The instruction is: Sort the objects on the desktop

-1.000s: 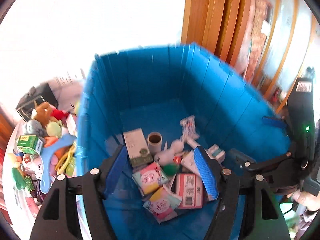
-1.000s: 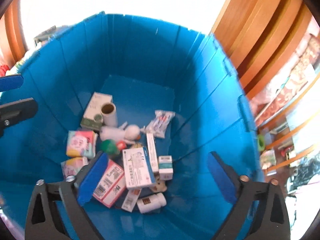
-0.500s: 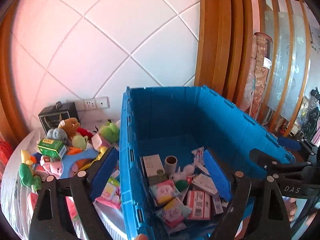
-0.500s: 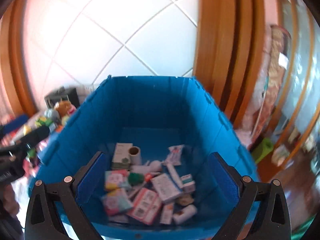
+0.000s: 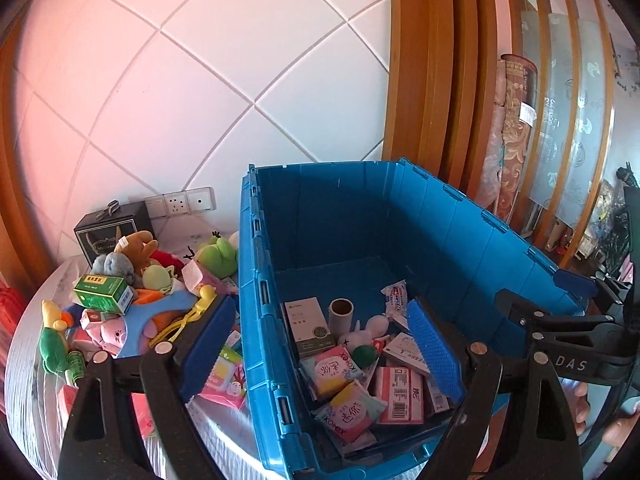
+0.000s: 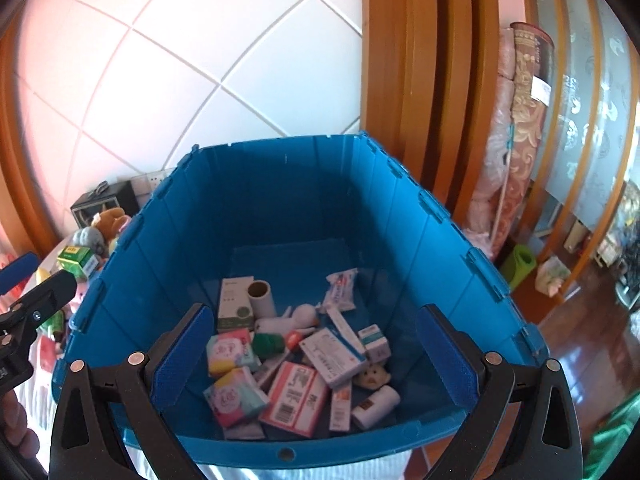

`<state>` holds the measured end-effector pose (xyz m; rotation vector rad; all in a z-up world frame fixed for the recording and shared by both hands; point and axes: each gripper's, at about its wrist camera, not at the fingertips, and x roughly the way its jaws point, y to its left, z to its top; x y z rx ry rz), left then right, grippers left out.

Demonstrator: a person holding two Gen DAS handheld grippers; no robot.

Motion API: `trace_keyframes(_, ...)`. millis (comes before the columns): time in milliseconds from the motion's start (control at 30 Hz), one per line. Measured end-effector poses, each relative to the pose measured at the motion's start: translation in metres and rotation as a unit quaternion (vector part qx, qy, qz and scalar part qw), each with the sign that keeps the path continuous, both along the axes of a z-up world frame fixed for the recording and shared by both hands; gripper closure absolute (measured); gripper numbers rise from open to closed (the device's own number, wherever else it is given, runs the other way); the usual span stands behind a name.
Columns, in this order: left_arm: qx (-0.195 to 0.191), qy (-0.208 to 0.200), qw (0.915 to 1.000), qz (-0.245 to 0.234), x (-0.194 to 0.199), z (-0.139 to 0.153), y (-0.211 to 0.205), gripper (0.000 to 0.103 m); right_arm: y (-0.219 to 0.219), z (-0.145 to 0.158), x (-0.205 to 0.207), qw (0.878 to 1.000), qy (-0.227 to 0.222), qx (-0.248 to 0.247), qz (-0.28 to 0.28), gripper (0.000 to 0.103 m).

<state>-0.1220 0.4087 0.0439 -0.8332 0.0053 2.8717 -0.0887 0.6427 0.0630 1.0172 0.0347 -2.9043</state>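
Note:
A big blue crate (image 5: pixel 256 280) (image 6: pixel 280 450) holds several boxes, tissue packs, a cardboard tube (image 5: pixel 341 313) (image 6: pixel 261 295) and a white rabbit toy (image 6: pixel 296 318). My left gripper (image 5: pixel 320 356) is open and empty above the crate's near left corner, one finger outside the wall, one inside. My right gripper (image 6: pixel 316 356) is open and empty above the crate's near edge. A pile of plush toys (image 5: pixel 140 264) and a green box (image 5: pixel 105 288) lies on the table left of the crate.
A black box (image 5: pixel 114 230) stands by the wall sockets (image 5: pixel 180 202) behind the pile. Pink packets (image 5: pixel 226 380) lie beside the crate's left wall. Wooden door frames (image 6: pixel 420 80) and rolled fabric (image 6: pixel 520 120) stand to the right.
Both grippers have pulled up and back from inside the crate to above its near rim. The left one has shifted left, bringing the toy pile into view.

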Motion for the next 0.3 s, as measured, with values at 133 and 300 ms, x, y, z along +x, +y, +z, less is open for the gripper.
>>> trace_keyframes(133,-0.004,-0.002,1.0,0.0,-0.0012,-0.0011,0.0034,0.015,0.0001,-0.0029,0.001,1.0,-0.004,0.006,-0.002,0.0)
trace_keyframes(300,-0.003,-0.005,1.0,-0.003,-0.0005,-0.0026,0.0062,0.015,0.0033,-0.0036,0.0025,1.0,-0.002,0.006,-0.005,0.0)
